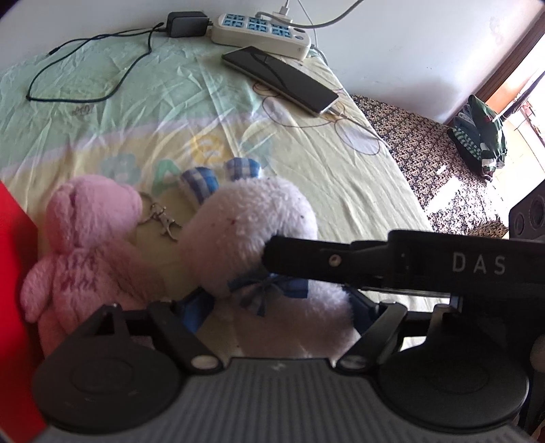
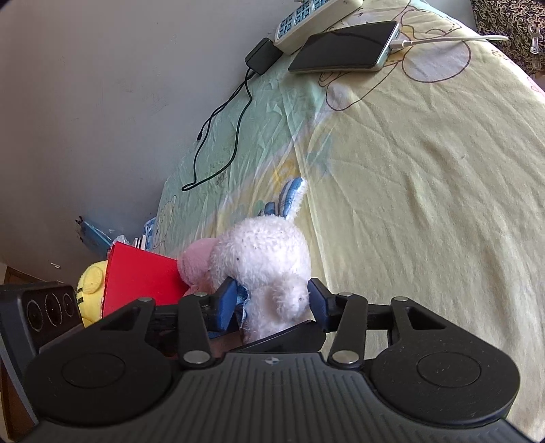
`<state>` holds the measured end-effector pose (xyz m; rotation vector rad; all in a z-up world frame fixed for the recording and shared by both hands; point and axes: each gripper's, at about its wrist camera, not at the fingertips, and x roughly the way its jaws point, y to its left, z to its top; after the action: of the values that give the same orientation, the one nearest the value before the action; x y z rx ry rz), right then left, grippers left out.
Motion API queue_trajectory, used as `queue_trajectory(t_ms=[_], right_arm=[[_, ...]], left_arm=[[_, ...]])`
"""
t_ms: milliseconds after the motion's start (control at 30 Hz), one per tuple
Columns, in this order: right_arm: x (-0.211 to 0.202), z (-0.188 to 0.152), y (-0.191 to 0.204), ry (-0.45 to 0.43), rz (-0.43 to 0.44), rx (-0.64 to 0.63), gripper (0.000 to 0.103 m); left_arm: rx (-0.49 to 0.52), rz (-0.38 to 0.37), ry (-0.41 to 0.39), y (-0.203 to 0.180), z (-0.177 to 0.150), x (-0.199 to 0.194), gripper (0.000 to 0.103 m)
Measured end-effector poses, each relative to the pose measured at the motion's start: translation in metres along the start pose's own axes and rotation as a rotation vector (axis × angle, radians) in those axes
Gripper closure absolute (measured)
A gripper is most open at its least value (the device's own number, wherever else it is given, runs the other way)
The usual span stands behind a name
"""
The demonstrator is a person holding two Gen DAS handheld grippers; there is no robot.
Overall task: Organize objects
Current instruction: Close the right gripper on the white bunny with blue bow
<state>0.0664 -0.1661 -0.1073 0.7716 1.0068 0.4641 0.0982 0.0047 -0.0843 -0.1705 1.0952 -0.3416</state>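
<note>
A white plush rabbit (image 1: 252,225) with blue checked ears lies on the bed sheet, beside a pink plush bear (image 1: 88,245) with a metal key clip (image 1: 163,218). My left gripper (image 1: 276,306) straddles the rabbit's body, blue pads on both sides. My right gripper (image 2: 272,300) also has its blue pads pressed on the rabbit (image 2: 265,259), and its black finger (image 1: 374,262) crosses the left wrist view. The pink bear (image 2: 197,262) shows behind the rabbit. A red box (image 2: 139,283) and a yellow plush (image 2: 90,286) sit to the left.
A power strip (image 1: 262,32), a black charger (image 1: 185,24) with cable, and a phone (image 1: 279,78) on a white cable lie at the bed's far end by the wall. A patterned floor (image 1: 442,163) and a green bag (image 1: 480,136) lie to the right.
</note>
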Motion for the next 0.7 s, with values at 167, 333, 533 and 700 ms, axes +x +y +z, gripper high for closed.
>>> queue_trajectory(t_ms=[167, 333, 533, 700], right_arm=[[-0.009, -0.008, -0.001, -0.009, -0.013, -0.008, 0.061], [-0.022, -0.021, -0.006, -0.005, -0.006, -0.003, 0.064], [-0.039, -0.05, -0.014, 0.029, -0.003, 0.013, 0.064], [-0.044, -0.073, -0.013, 0.066, -0.013, -0.026, 0.057]], left_arm=[[0.016, -0.016, 0.003, -0.009, -0.008, -0.005, 0.028], [0.033, -0.024, 0.001, -0.022, -0.025, -0.016, 0.03], [0.057, -0.032, 0.027, -0.037, -0.059, -0.028, 0.03], [0.064, -0.029, 0.039, -0.04, -0.083, -0.033, 0.029]])
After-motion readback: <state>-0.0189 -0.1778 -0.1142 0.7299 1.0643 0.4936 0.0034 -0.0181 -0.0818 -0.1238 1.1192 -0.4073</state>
